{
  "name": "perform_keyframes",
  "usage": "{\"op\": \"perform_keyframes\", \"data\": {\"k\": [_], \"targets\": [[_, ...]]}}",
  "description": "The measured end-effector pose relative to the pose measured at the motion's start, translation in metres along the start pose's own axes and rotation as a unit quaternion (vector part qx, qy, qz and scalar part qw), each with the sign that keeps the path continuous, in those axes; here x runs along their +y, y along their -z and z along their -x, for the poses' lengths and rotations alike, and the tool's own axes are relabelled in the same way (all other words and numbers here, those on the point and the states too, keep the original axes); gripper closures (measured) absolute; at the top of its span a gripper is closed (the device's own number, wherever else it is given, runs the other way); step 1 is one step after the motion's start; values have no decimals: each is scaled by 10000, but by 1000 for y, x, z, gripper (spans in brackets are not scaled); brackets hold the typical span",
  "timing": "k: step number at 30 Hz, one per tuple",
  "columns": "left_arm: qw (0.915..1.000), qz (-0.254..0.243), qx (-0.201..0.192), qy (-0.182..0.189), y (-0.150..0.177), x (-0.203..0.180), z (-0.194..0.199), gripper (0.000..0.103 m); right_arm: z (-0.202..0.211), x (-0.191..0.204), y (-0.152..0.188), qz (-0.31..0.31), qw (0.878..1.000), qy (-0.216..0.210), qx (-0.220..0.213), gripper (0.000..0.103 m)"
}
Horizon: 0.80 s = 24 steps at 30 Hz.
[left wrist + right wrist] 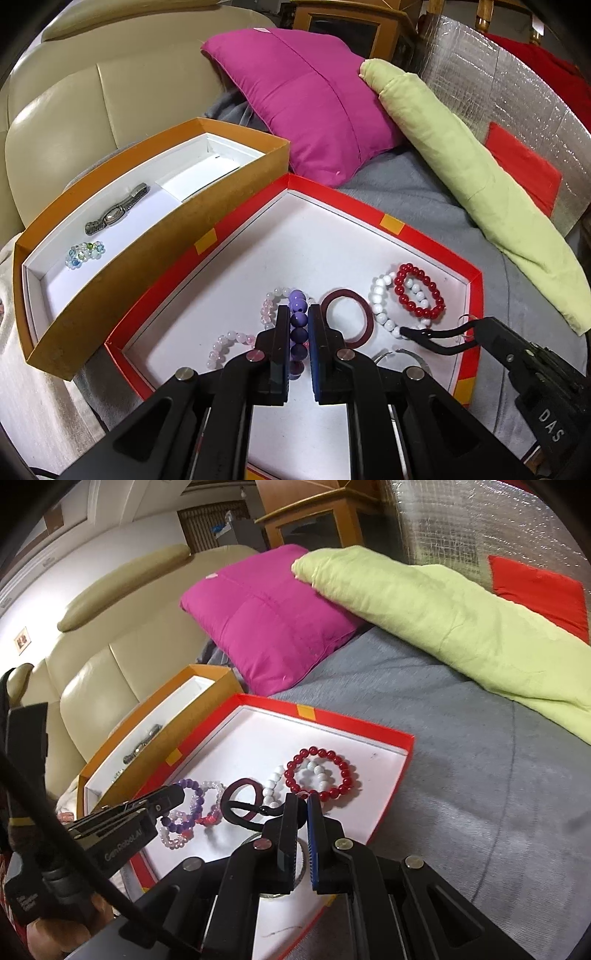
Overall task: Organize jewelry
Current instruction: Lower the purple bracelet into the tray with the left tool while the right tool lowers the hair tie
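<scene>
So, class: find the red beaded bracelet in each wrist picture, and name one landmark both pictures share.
Left wrist view: red beaded bracelet lies right of centre in the red-rimmed box, near its right wall.
Right wrist view: at the centre, above the tongs.
Shared landmark: magenta square cushion.

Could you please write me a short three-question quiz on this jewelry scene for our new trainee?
1. True or false: the wristwatch lies in the orange box.
2. Which bracelet encircles some white beads in the red tray? A purple, B red, C pink.
3. Fill in: the dark red bangle lies in the ___ tray.

Key: 1 true; 2 B, the red bead bracelet; 3 red.
</scene>
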<state>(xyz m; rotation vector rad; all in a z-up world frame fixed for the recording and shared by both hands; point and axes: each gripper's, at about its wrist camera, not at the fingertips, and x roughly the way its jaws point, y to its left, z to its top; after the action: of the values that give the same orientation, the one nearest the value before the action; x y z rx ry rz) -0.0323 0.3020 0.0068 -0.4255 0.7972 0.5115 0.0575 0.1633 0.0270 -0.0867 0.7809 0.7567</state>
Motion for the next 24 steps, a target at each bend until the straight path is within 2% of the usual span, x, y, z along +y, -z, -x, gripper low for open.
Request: {"op": "perform_keyframes", "data": {"k": [24], "targets": [[9999, -53, 37, -139, 3, 1, -2, 94, -17, -2, 4, 94, 9993, 228, 270, 97]]}}
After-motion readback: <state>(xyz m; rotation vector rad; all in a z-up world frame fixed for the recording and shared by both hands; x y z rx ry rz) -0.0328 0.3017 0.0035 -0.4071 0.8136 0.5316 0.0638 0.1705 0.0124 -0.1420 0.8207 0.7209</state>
